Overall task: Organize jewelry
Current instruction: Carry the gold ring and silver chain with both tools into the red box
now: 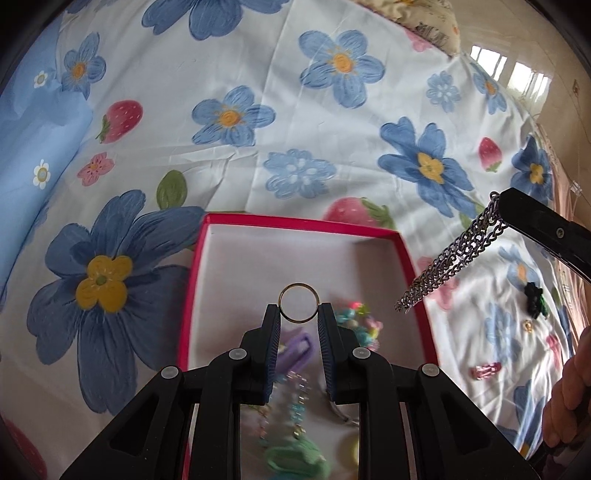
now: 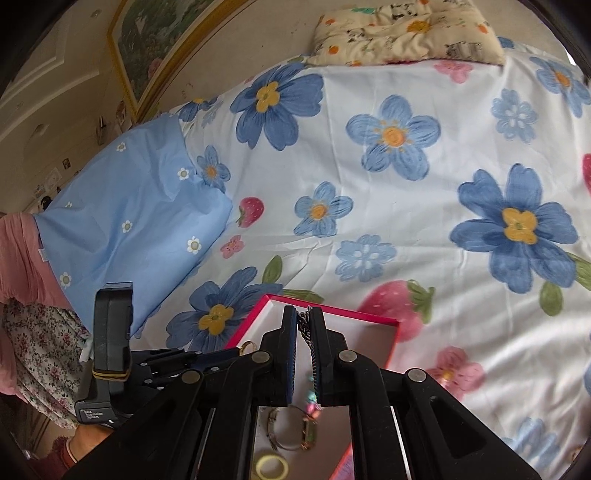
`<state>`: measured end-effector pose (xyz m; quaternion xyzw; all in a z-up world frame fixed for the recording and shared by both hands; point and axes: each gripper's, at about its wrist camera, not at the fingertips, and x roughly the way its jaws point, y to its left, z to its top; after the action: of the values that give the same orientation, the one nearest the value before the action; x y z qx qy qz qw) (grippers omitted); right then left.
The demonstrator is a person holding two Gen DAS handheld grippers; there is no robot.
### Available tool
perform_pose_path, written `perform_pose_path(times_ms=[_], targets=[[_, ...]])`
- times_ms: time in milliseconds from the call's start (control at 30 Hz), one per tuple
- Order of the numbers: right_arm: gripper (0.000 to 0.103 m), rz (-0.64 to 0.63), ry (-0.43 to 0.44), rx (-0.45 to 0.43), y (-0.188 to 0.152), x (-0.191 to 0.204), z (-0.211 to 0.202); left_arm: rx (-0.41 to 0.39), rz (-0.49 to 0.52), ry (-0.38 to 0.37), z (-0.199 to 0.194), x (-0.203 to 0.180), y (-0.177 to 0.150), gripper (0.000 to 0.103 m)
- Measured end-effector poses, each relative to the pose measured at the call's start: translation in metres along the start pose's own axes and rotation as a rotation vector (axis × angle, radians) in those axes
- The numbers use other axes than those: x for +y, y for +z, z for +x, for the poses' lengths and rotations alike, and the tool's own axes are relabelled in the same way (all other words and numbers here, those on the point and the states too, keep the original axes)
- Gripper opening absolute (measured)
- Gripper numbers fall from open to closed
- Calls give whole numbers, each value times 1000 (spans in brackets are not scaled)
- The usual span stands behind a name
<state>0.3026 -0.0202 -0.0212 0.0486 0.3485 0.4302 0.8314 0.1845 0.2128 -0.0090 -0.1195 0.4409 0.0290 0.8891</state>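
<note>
Floral bedspread point(image 2: 369, 184), framed painting point(image 2: 155, 48) on wall

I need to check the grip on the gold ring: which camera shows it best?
The left wrist view: the gold ring sits centred and whole, pinched between the left gripper's fingertips above the red box. The right wrist view shows only a small part of it beside the left gripper.

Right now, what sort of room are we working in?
Most likely a bedroom at home. The red box sits on a bed covered with a flowered sheet, a pillow lies at its far end, and a framed picture hangs on the wall.
</note>
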Motion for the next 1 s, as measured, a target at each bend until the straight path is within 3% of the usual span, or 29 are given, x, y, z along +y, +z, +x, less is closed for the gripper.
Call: perform_pose_path(times_ms=[500,1000], targets=[[7,10,16,64,10,1,61,56,-5,46,56,18,25,20],[7,69,-21,216,-38,-27,109,96,15,67,82,18,17,21]])
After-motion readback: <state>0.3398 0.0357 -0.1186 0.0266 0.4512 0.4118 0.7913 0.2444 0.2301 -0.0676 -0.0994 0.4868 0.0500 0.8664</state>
